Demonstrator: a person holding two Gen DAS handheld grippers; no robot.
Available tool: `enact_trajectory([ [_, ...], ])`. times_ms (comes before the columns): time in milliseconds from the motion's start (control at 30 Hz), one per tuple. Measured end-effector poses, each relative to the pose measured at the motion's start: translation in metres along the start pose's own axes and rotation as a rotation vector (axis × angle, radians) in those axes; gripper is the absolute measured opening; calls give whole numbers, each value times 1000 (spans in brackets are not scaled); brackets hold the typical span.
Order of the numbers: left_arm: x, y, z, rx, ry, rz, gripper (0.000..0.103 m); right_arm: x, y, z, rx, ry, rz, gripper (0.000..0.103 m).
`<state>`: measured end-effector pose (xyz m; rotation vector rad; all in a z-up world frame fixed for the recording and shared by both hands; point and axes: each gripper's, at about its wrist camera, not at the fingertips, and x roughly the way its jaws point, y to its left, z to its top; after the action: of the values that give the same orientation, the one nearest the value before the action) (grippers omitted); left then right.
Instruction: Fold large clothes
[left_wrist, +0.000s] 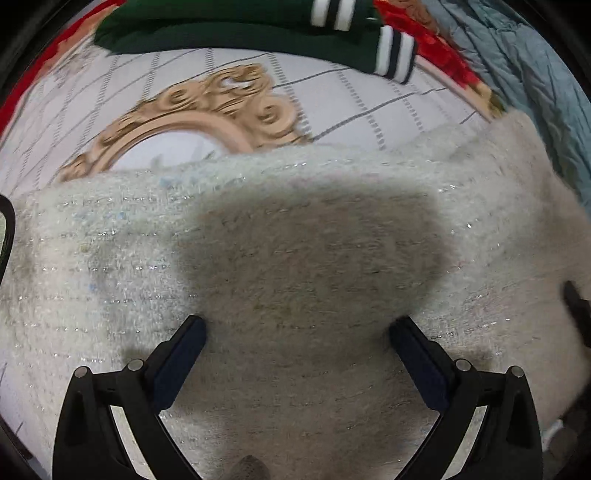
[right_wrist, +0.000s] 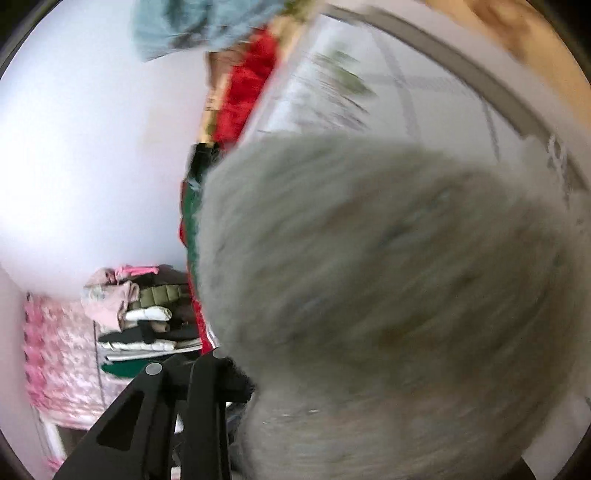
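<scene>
A white fuzzy knit garment (left_wrist: 295, 258) with glittery threads lies spread on the bed and fills the lower left wrist view. My left gripper (left_wrist: 298, 322) points down just above it, jaws wide open, with nothing between the fingers (left_wrist: 184, 350). In the right wrist view the same garment (right_wrist: 388, 277) bulges up blurred in front of the camera. My right gripper (right_wrist: 291, 384) is shut on its edge. Only the left finger (right_wrist: 207, 380) shows, its pad pressed into the fabric; the other is hidden behind the knit.
The bed sheet (left_wrist: 351, 99) is white with grey lines and a gold ornament print. A green garment with striped cuffs (left_wrist: 229, 33) lies at its far edge, beside a blue-grey quilt (left_wrist: 535, 74). A stack of folded clothes (right_wrist: 147, 321) stands beyond the bed.
</scene>
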<state>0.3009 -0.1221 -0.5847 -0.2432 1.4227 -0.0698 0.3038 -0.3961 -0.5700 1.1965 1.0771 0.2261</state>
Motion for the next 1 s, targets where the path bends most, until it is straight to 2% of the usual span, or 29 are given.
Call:
enact_trajectory([
  [133,5,-11,14,10,6,-96,103,-12,64,-2,-170,-29,-61,32],
  [200,-4,-4,16,-22,0,-123,103,-15,82,-6,-229,-32,-88,31],
  [267,-24,15,12,-96,-22,-163,103,-11,110,-17,-314,-15,-118,31],
  [367,-66,63,-10,-230,-83,-169,103,-2,149,-41,-440,30,-147,30],
  [467,-107,126,-44,-400,-135,-130,103,23,200,-87,-623,109,-200,30],
  [500,-116,142,-52,-446,-148,-109,103,12,197,-104,-670,126,-212,30],
  [567,-141,183,-76,-535,-172,-56,103,31,223,-141,-796,185,-242,31],
  [600,-156,206,-92,-579,-186,-19,103,32,223,-164,-853,214,-251,31],
  [700,-191,256,-130,-658,-216,82,103,75,241,-248,-1094,317,-308,31],
  [800,-225,297,-165,-734,-253,193,103,116,232,-316,-1235,410,-364,31],
  [933,-237,318,-184,-794,-277,257,103,177,202,-396,-1362,540,-465,32],
  [1000,-242,325,-191,-799,-278,266,103,195,191,-423,-1426,569,-510,39],
])
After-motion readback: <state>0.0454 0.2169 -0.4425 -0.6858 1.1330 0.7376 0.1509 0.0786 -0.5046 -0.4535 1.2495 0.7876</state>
